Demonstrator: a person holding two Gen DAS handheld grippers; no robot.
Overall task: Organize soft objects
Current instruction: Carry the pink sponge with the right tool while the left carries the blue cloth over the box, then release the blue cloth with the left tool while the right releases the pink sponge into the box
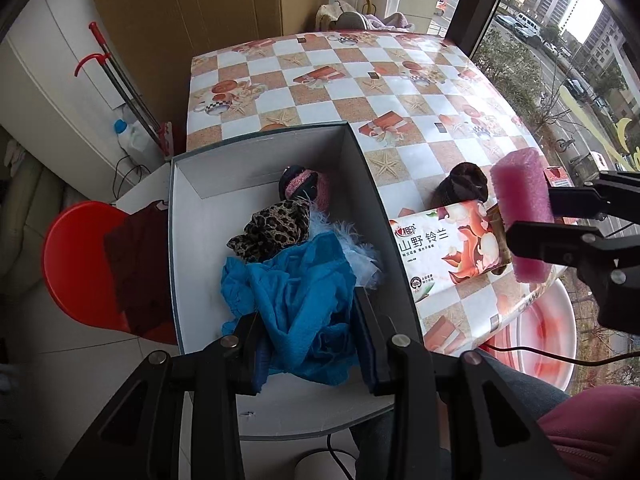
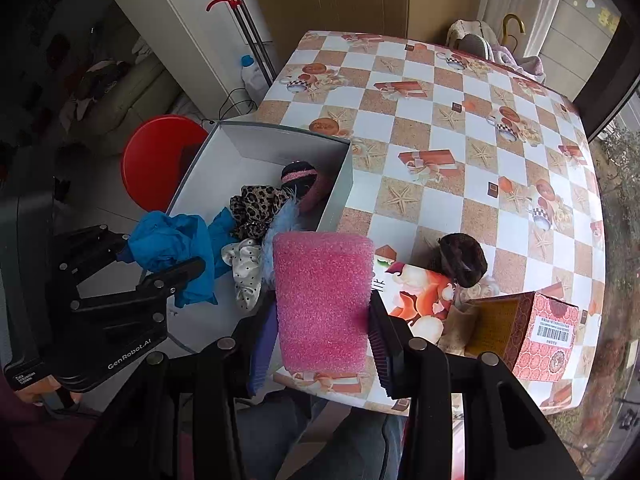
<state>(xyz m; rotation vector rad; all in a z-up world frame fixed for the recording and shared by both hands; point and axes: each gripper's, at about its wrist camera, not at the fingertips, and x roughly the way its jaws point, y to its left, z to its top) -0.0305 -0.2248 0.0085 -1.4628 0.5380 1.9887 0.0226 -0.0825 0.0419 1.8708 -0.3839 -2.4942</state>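
Observation:
A grey open box (image 1: 256, 152) (image 2: 344, 196) sits at the table's left edge. It holds a blue cloth (image 1: 296, 300) (image 2: 176, 248), a leopard-print fabric (image 1: 272, 228) (image 2: 256, 204), a light-blue fluffy piece (image 1: 360, 252), a polka-dot white fabric (image 2: 244, 268) and a dark pink-banded item (image 1: 304, 184) (image 2: 300, 180). My left gripper (image 1: 308, 344) (image 2: 160, 256) is shut on the blue cloth over the box. My right gripper (image 2: 320, 336) (image 1: 532, 224) is shut on a pink sponge (image 2: 320, 300) (image 1: 520, 208) above the table's front edge. A dark brown soft item (image 1: 464, 188) (image 2: 460, 256) lies on the table.
A tissue pack (image 1: 448, 248) (image 2: 416, 296) and a red patterned carton (image 2: 536, 336) lie on the checkered table (image 1: 360, 80) (image 2: 440, 120). A red stool (image 1: 76, 264) (image 2: 156, 160) stands left of the box. A mop (image 1: 124, 88) and bottle (image 1: 132, 140) stand behind. A basin (image 1: 548, 340) sits below right.

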